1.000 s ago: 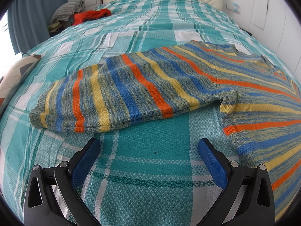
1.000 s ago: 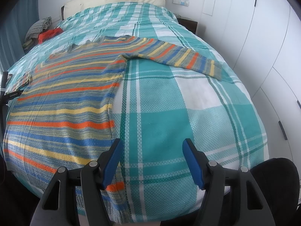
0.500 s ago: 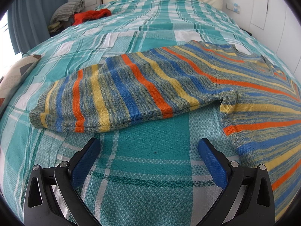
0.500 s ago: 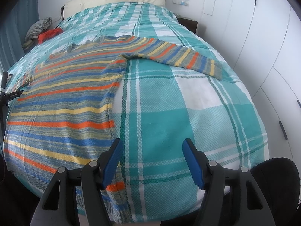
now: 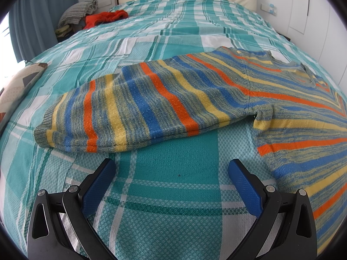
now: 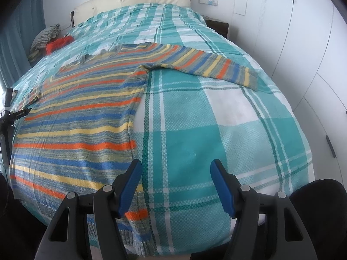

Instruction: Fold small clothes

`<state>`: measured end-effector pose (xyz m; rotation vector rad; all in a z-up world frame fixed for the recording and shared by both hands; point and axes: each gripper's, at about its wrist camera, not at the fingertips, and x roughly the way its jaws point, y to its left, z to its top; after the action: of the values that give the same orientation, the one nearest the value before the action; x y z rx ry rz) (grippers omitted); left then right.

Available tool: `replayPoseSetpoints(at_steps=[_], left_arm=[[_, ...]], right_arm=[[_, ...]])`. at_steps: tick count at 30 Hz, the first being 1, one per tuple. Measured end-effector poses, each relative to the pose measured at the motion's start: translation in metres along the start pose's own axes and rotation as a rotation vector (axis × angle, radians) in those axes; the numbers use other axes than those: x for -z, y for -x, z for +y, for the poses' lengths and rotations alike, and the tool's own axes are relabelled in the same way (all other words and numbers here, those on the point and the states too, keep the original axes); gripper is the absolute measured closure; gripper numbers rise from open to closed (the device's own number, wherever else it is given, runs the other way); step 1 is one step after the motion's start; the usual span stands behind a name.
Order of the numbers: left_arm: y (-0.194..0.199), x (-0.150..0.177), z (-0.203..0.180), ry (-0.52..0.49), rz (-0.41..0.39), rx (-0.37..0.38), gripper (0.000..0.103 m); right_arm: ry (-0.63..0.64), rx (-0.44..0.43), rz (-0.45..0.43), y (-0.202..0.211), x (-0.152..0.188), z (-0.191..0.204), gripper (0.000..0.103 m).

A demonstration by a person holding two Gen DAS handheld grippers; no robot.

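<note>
A striped knit sweater (image 6: pixel 82 112) in orange, blue, yellow and grey-green lies flat on the bed, sleeves spread out to both sides. Its left sleeve (image 5: pixel 134 108) stretches across the left wrist view, just beyond my left gripper (image 5: pixel 171 169), which hovers open over bare bedspread with nothing between its blue pads. In the right wrist view the other sleeve (image 6: pixel 212 65) reaches toward the far right. My right gripper (image 6: pixel 175 169) stands open near the bed's foot, its left finger (image 6: pixel 130 184) over the sweater's side edge near the hem.
The bed carries a teal and white plaid cover (image 6: pixel 216 130) and a cream headboard (image 6: pixel 130 2). A red garment (image 5: pixel 106 17) and a grey folded pile (image 5: pixel 78 10) lie at the far left corner. White wardrobe doors (image 6: pixel 314 54) line the right side.
</note>
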<state>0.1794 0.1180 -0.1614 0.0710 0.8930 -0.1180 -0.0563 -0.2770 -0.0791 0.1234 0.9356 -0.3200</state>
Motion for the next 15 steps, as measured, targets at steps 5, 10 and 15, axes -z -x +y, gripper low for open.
replayPoseSetpoints(at_steps=[5, 10, 15], left_arm=[[0.0000, -0.0002, 0.0003, 0.000, 0.000, 0.000, 0.000], [-0.0002, 0.0001, -0.0001, 0.000, 0.000, 0.000, 0.000], [-0.0003, 0.0001, 0.0000, 0.000, 0.000, 0.000, 0.000]], right_arm=[[0.017, 0.003, 0.002, -0.0005, 0.0000, 0.0033, 0.038], [0.014, 0.002, -0.002, 0.0002, -0.0001, 0.0028, 0.038], [0.008, 0.001, -0.004, 0.0013, 0.0003, 0.0014, 0.038]])
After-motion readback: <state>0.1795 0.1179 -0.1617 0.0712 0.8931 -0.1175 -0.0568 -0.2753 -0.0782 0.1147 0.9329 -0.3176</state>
